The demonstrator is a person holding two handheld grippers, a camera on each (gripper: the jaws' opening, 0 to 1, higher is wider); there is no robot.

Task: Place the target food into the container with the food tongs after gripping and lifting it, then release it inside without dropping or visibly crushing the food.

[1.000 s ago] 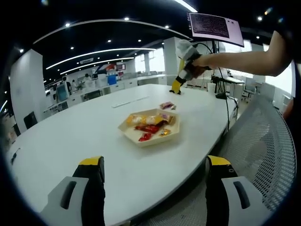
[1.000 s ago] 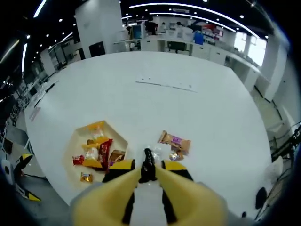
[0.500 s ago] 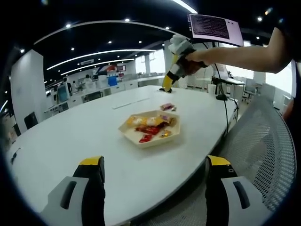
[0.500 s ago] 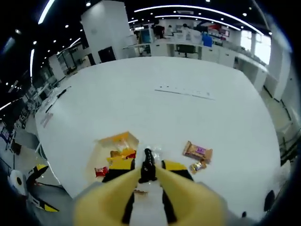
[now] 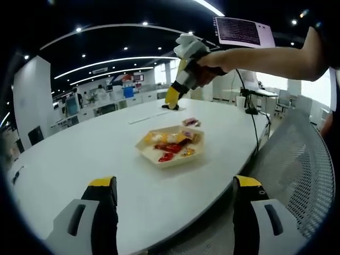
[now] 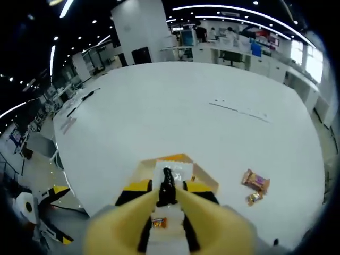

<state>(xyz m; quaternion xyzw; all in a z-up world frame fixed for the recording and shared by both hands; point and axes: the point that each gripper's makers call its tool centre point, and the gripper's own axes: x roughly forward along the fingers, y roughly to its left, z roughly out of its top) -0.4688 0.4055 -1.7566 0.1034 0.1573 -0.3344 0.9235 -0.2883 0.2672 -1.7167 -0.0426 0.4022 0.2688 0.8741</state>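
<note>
A hexagonal tray [image 5: 171,159] of wrapped snacks sits on the white table [image 5: 79,154]. A gloved hand holds my right gripper [image 5: 171,103] above and beyond the tray. In the right gripper view, my right gripper [image 6: 169,186] is shut on black food tongs [image 6: 166,180], whose tip pinches a clear-wrapped snack [image 6: 178,169] over the tray [image 6: 204,178]. Two loose snacks [image 6: 255,180] lie on the table to the tray's right, also seen as loose snacks [image 5: 190,122] past the tray. My left gripper [image 5: 174,186] stands open at the table's near edge, holding nothing.
A mesh chair back [image 5: 303,159] stands at the right by the table edge. A cup and a cable [image 5: 240,100] sit at the far right, under a hanging screen [image 5: 244,29]. A thin strip [image 6: 239,109] lies farther out on the table.
My right gripper has carried the tongs and the clear-wrapped snack from beside the loose snacks to above the tray, rising as it went. The left gripper has stayed put.
</note>
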